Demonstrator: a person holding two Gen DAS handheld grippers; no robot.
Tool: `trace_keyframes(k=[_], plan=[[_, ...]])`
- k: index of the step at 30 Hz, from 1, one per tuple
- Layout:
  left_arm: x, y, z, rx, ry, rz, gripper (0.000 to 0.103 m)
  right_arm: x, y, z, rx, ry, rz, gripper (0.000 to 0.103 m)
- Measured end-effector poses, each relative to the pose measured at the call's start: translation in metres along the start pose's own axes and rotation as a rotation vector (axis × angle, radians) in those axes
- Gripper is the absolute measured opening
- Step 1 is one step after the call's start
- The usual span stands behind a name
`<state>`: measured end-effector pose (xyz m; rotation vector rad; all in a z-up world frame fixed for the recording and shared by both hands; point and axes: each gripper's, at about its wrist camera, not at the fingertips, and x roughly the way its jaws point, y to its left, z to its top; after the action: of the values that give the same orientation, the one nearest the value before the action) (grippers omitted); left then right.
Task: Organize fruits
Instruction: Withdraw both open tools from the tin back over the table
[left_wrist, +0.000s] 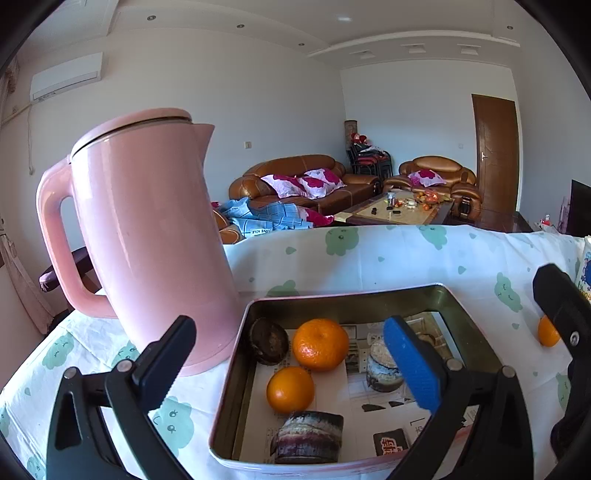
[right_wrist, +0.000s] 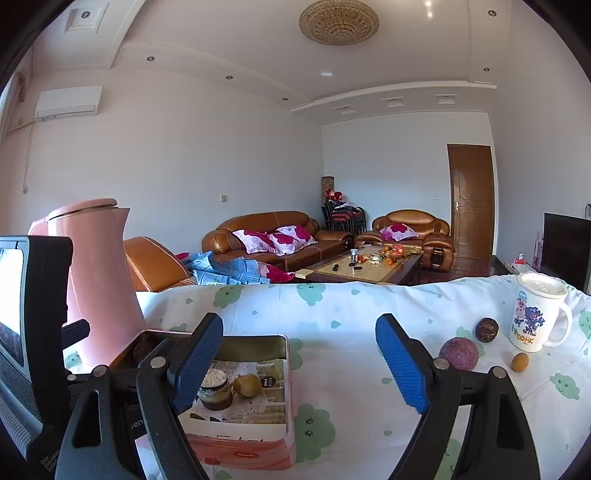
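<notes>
While fingers gape, oranges (left_wrist: 320, 344) in tin (left_wrist: 354, 295)

A tall pink plastic kettle (left_wrist: 147, 236) with a closed lid stands upright on the white tablecloth printed with green clouds (left_wrist: 388, 258), its handle toward nine o'clock. In the right wrist view, a white lidded mug with a cartoon print (right_wrist: 535, 314) stands at three o'clock, handle pointing right. Beyond the table lie a brown leather sofa (right_wrist: 266, 236) with pink-flowered pillows, a matching armchair (right_wrist: 410, 229), a cluttered low coffee table (right_wrist: 365, 266), a blue checked blanket (right_wrist: 229, 271) and a closed brown wooden door (right_wrist: 471, 199). A white air conditioner (right_wrist: 68, 101) hangs at ten o'clock.
</notes>
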<state>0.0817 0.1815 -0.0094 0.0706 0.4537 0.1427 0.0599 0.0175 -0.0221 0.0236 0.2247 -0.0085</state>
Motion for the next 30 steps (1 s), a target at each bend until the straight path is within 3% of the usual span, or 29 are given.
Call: trace_keyframes(k=[30], plan=[[-0.051, -0.005, -0.023, -0.076, -0.026, 0.007, 0.103, -0.032, -0.028, -0.011, -0.012, 0.039, -0.001, 0.086]])
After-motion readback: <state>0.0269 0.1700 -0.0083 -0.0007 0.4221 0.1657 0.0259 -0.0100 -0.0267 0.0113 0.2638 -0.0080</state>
